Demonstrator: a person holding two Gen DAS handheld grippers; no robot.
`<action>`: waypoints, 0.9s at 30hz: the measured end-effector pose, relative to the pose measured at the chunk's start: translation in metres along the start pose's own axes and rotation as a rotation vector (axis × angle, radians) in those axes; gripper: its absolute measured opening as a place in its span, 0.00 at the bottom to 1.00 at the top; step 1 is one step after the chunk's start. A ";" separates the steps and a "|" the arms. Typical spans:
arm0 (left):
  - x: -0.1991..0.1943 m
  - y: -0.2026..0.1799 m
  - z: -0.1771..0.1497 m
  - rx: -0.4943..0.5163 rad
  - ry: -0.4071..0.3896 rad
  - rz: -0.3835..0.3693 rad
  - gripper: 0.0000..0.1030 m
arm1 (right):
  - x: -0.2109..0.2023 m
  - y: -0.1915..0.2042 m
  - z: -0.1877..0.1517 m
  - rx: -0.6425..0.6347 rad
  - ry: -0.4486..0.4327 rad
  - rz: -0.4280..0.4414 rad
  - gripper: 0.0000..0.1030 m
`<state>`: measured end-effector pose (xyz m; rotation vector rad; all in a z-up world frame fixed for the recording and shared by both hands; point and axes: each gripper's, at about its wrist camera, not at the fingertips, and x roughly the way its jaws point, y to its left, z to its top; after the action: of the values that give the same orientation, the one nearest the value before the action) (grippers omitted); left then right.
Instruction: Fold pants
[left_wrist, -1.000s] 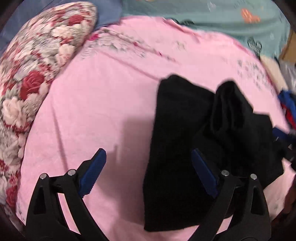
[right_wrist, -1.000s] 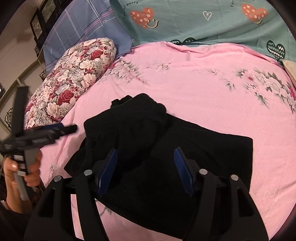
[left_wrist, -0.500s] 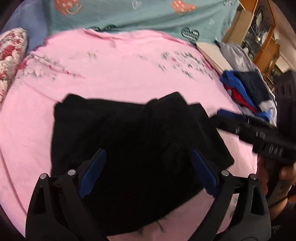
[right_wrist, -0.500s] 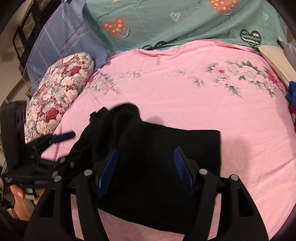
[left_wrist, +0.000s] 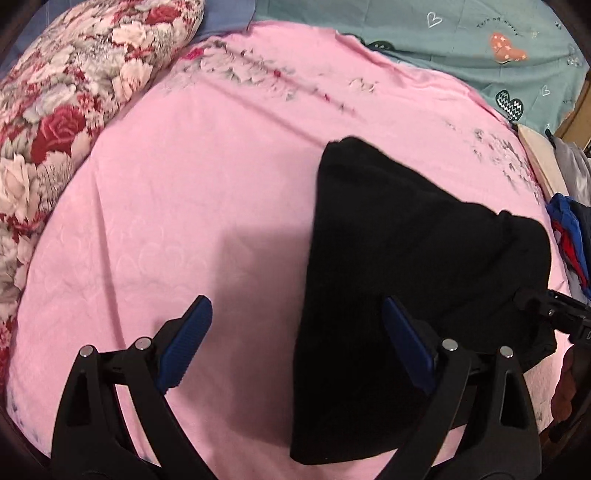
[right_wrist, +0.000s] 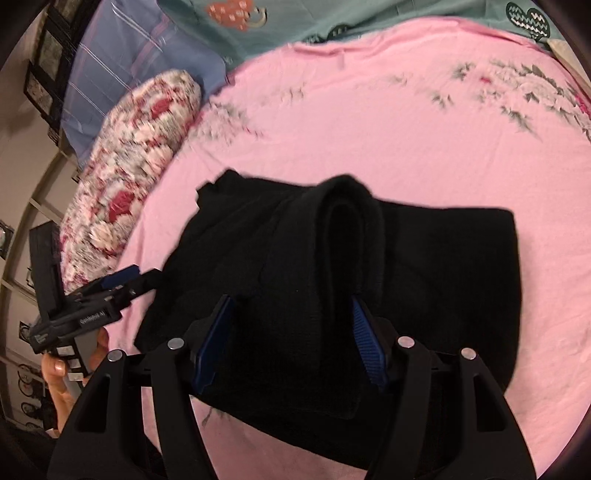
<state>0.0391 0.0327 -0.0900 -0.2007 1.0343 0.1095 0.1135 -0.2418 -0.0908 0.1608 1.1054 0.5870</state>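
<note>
Pink bedsheet (left_wrist: 192, 177), floral pillow (left_wrist: 66, 96) at left. Your left gripper (left_wrist: 295, 339) spread, empty, over sheet beside black pants (left_wrist: 406, 258). Your right gripper (right_wrist: 291, 332) spread, straddling raised fold. Mid-fold, likely; next pinch bunched edge, flatten.

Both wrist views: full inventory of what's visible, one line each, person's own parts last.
black pants: 1, black, partly folded with a raised ridge, on the pink sheet
pink sheet: 1, pink with flower print, covers the bed
floral pillow: 1, red and white roses, left edge of the bed
teal bedding: 1, teal with hearts, far end
blue plaid fabric: 1, blue, behind the pillow
clothes pile: blue, red and grey, right bed edge; count unclear
left tool: 1, black with blue pads, open, over the pants' left edge
right tool: 1, same colours, open, over the ridge
hand: 1, holding the left tool
</note>
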 end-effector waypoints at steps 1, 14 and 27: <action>0.002 -0.001 -0.003 0.007 0.002 0.005 0.92 | 0.001 0.000 -0.001 0.003 0.001 -0.005 0.63; 0.016 -0.014 -0.014 0.057 0.025 0.014 0.93 | -0.010 -0.025 -0.008 0.118 -0.026 0.034 0.63; 0.014 -0.010 -0.017 0.049 0.021 0.005 0.94 | -0.022 -0.025 -0.012 0.067 -0.041 -0.016 0.69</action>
<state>0.0339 0.0192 -0.1095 -0.1553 1.0571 0.0865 0.1052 -0.2764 -0.0891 0.2203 1.0861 0.5304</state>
